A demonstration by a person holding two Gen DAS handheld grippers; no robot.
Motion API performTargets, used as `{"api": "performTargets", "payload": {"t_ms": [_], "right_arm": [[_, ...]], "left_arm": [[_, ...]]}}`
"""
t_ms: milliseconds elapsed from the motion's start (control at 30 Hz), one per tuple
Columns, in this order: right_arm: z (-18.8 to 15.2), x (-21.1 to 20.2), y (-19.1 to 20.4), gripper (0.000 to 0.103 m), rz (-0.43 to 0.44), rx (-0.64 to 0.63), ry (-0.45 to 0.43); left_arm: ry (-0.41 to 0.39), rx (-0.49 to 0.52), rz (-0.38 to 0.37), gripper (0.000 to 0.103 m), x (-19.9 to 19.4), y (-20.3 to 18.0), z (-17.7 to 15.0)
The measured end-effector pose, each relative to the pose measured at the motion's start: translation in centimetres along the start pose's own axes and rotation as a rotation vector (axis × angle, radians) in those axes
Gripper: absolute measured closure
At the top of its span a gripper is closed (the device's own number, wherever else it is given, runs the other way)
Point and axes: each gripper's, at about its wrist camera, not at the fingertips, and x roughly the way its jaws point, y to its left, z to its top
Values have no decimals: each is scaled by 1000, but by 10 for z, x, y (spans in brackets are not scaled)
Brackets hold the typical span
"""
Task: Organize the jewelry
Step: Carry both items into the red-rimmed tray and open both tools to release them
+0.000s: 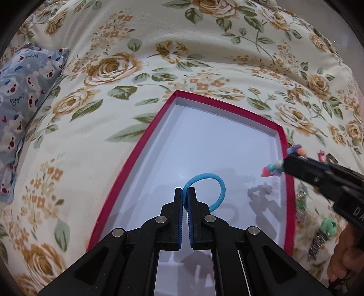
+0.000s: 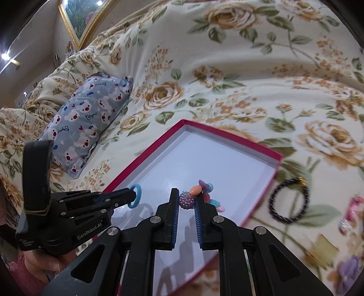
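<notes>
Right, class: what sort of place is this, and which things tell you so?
Most likely a bedroom, with work done on a bed: a floral quilt covers the whole surface, a bear-print pillow lies on it, and a gold-framed picture hangs on the wall.

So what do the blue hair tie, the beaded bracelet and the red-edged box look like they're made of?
Blue hair tie: likely fabric-covered elastic, matte, bending softly in the left tongs.
Beaded bracelet: apparently plastic beads, glossy and pearly, held in the right tongs.
Box: probably cardboard, thin red walls, smooth white inside.

Left gripper point(image 1: 185, 193): jaws clamped together on a blue loop.
Right gripper point(image 2: 185, 200): jaws narrowly parted, pinching a beaded piece.
</notes>
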Motion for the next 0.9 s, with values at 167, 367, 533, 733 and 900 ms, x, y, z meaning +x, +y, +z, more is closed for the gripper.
{"api": "performTargets", "payload": {"t_ms": [167,367,533,733,900], "right_arm": [[3,27,-5,91,15,15,42],[-5,41,-15,90,14,33,96],[-9,42,-19,89,3,42,115],[-9,41,-18,86,-4,38,124],[-10,37,-18,83,-7,48,130]], "left_arm": [[19,-8,22,100,22,4,12],[86,-18,39,98,47,7,17],[86,-18,42,93,50,5,20],[77,-10,71,77,48,3,17],[73,-34,71,77,41,7,12]]}}
